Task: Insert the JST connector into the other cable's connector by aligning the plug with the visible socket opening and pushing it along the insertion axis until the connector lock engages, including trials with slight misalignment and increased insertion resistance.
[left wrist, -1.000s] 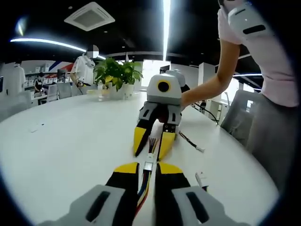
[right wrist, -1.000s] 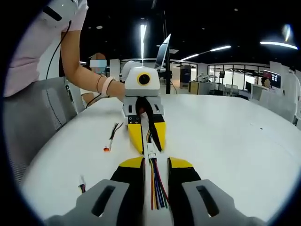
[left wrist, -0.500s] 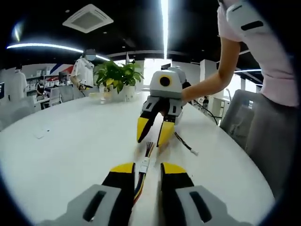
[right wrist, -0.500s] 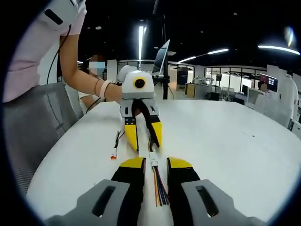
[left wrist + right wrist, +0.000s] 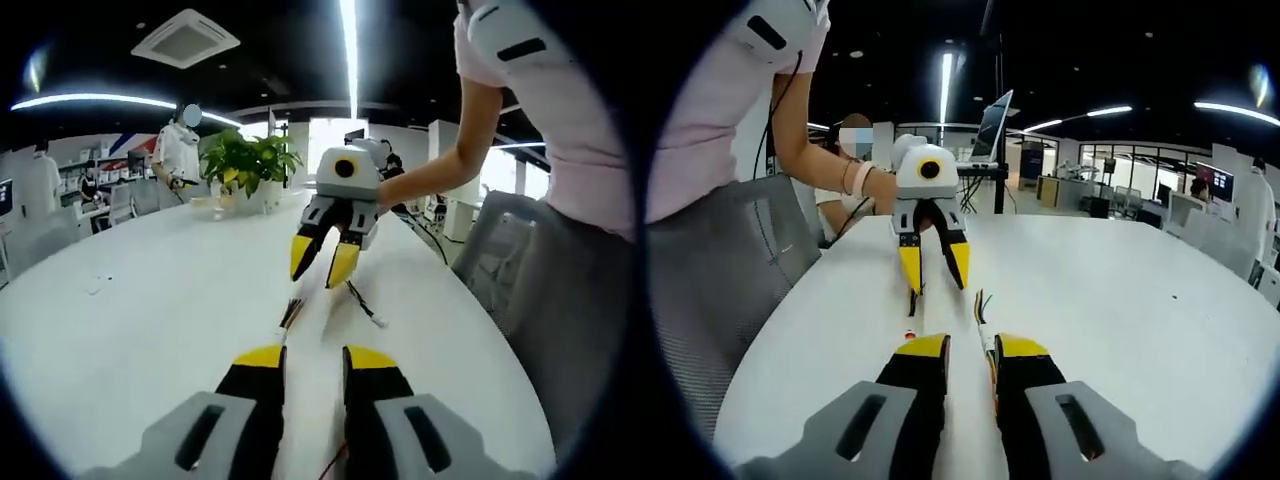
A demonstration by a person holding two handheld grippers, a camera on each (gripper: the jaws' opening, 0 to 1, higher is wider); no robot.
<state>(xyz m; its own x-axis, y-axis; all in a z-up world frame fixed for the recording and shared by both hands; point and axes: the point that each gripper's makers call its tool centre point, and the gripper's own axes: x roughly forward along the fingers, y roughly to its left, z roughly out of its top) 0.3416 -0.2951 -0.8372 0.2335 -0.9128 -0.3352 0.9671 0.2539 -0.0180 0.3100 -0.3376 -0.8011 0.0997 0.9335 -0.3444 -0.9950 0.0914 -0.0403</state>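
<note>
multicoloured-wire cable with white jst connector (image 5: 289,316) lying on white table (image 5: 130,320) | left gripper (image 5: 308,357), right gripper (image 5: 971,344) both parted, empty | mating looks done, unconfirmed

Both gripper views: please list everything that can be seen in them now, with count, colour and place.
table: one, white, under both grippers.
multicolour cable: one, lying on the table between the two grippers.
thin dark cable: one, with a white end, on the table beside the right gripper.
potted plant: one, green, at the far edge of the table.
laptop: one, open, on a stand behind the table.
chair: one, grey mesh, beside the person.
left gripper: yellow tips, jaws apart, above the table.
right gripper: yellow tips, jaws apart, raised.
person's arm: one, reaching to the right gripper.
</note>
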